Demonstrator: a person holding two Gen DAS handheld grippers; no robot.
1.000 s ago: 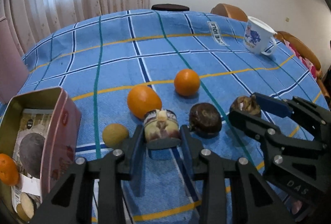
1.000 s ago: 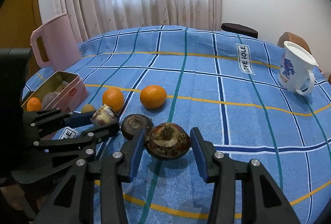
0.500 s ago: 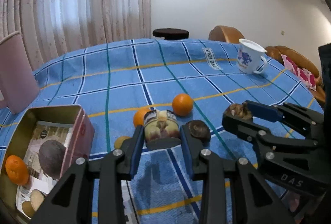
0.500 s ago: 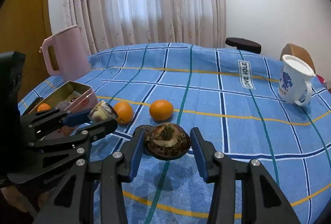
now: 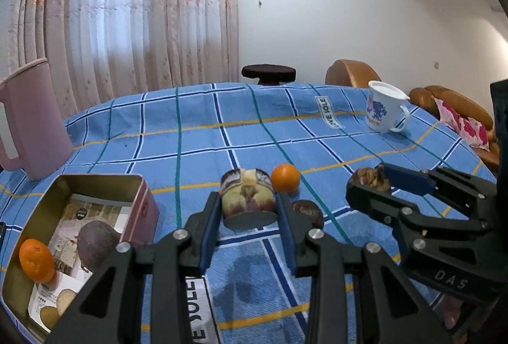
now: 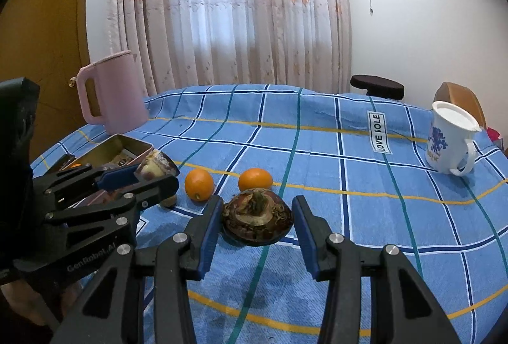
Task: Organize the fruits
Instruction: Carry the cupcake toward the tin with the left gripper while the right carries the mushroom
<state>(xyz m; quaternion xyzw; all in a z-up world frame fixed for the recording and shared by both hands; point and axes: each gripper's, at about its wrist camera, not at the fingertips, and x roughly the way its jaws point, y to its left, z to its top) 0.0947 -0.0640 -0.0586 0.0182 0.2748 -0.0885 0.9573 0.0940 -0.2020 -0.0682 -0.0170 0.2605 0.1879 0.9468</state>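
My left gripper is shut on a cut mangosteen piece with pale flesh, held above the blue checked cloth. My right gripper is shut on a dark mangosteen half, also lifted; it shows in the left wrist view at the right. An open tin box at the lower left holds an orange, a dark fruit and pale round fruits. Two oranges and a dark mangosteen lie on the cloth.
A pink jug stands at the far left beyond the tin. A white mug with a blue print stands at the far right. A small pale fruit lies under the left gripper's fingers. A dark stool and orange chairs stand behind the table.
Both grippers have risen well above the table with their fruit pieces still held. The fruits on the cloth look smaller and farther away.
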